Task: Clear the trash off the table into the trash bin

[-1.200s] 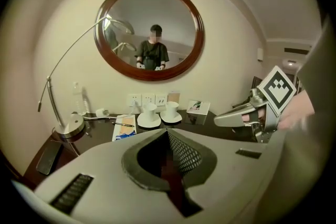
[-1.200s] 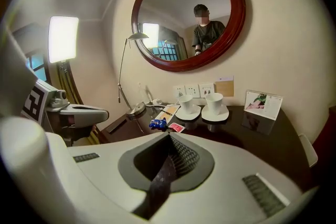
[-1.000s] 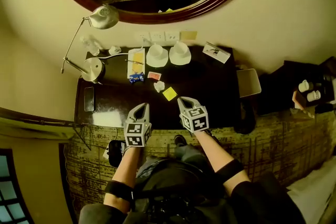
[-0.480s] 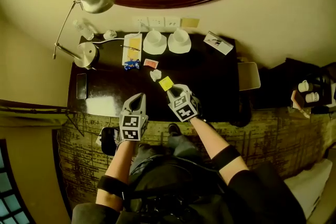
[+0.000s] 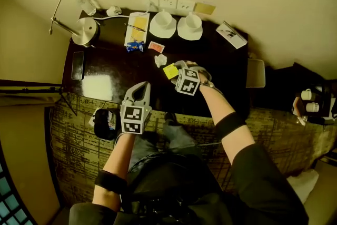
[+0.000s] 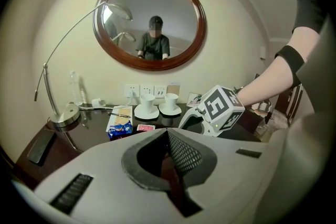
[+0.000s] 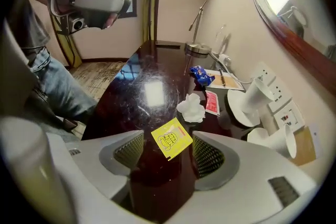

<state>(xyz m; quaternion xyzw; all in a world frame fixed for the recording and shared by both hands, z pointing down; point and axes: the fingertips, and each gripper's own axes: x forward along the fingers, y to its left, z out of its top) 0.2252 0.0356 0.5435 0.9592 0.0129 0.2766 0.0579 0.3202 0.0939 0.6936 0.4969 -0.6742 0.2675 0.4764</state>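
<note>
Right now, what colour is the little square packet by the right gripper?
Yellow. The packet shows best in the right gripper view.

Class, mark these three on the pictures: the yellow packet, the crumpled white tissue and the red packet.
yellow packet (image 7: 171,138), right gripper view, its printed middle.
crumpled white tissue (image 7: 191,108), right gripper view, centre of the wad.
red packet (image 7: 212,103), right gripper view, middle of its face.

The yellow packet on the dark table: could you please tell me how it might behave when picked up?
The yellow packet lies flat and thin on the table, so it is probably light and floppy. The table looks glossy, so it may slide when nudged. Little edge shows to pinch.
</note>
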